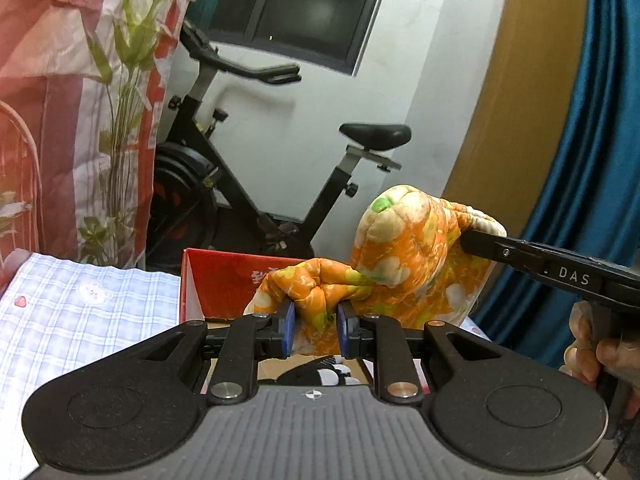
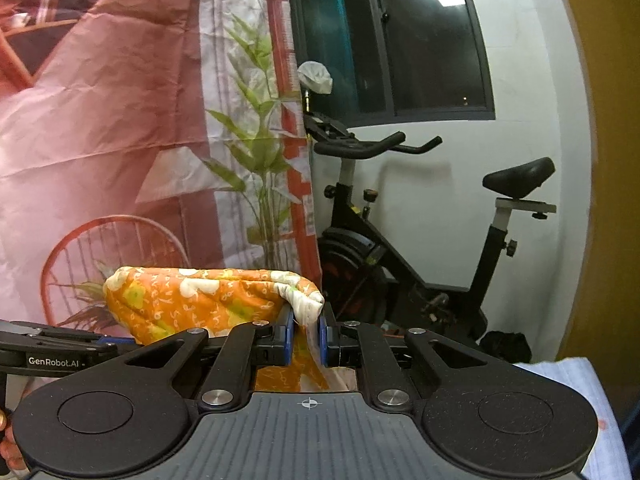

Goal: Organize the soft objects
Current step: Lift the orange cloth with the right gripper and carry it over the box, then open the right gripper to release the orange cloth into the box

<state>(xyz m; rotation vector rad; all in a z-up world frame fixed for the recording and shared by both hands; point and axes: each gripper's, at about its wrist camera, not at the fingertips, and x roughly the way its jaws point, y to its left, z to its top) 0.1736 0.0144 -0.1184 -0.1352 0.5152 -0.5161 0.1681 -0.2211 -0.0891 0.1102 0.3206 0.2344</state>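
Checked bedding (image 1: pixel 80 312) fills the near left of the left wrist view, and beside it sits a red box (image 1: pixel 224 276), open at the top, with a black-and-white item (image 1: pixel 320 374) partly visible inside, behind the gripper frame. Above the box, the left gripper (image 1: pixel 316 330) is clamped on a bunched fold of an orange floral quilt (image 1: pixel 404 256), its blue pads (image 1: pixel 289 320) pressing the cloth from both sides. The right gripper (image 1: pixel 476 240) enters from the right edge, held by a hand (image 1: pixel 592 352), and pinches the quilt's pale upper corner; in its own view the right gripper (image 2: pixel 306 334) has that pale edge squeezed tight between its pads, while the quilt (image 2: pixel 200 300) stretches leftward to the other tool. The cloth hangs between the two grippers, clear of the bedding. Behind stands a black exercise bike (image 1: pixel 280 184) against a white wall, under a dark window (image 1: pixel 312 8). A printed pink backdrop (image 2: pixel 120 120) showing green leaves covers the left, and a blue curtain (image 1: pixel 592 120) hangs at far right.
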